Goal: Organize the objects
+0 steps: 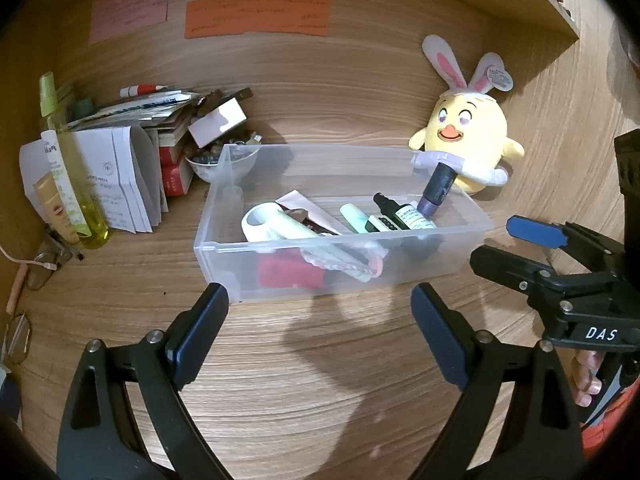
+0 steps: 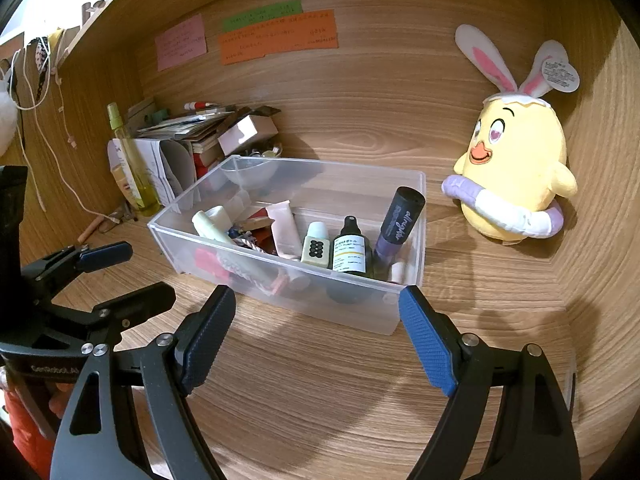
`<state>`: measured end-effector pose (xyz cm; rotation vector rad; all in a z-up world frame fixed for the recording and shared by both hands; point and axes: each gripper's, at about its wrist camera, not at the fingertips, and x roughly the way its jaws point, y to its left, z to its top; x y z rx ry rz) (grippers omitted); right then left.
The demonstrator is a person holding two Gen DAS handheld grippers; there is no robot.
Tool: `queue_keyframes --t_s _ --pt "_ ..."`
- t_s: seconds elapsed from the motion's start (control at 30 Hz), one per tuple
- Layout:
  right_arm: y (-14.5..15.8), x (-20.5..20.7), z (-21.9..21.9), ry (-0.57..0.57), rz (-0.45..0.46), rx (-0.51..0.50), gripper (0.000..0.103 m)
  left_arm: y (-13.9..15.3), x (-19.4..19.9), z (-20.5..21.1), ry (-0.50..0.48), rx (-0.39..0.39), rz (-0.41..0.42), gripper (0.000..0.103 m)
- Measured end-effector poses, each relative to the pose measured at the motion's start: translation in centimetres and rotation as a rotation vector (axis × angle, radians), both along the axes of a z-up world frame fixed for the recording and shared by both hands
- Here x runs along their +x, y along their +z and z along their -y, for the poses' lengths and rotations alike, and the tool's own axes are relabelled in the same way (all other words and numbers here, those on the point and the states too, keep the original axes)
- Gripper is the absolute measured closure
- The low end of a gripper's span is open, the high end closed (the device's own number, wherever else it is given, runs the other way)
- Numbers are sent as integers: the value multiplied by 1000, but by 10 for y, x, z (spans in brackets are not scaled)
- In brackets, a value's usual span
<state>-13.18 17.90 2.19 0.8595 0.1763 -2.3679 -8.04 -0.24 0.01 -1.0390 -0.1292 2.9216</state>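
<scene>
Both grippers, left (image 1: 320,336) and right (image 2: 316,336), jaws released, over bare wood table (image 1: 320,400) below the centre-frame bin (image 1: 224,248)

A wood-grain bench (image 1: 320,360) carries a clear plastic bin (image 1: 460,256) at its centre. At 2 o'clock from the bin, a yellow chick plush (image 1: 468,128) with bunny ears sits upright against the back panel. At 10 o'clock lie a stack of books and papers (image 1: 160,140), a small bowl (image 1: 212,166) and a tall yellow-green spray bottle (image 1: 72,168).
</scene>
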Motion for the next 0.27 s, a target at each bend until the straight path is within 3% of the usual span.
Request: queue_keyframes --t_s 0.27 --pt "-4 0 4 2 8 8 21 -1 0 0 6 -1 -1 6"
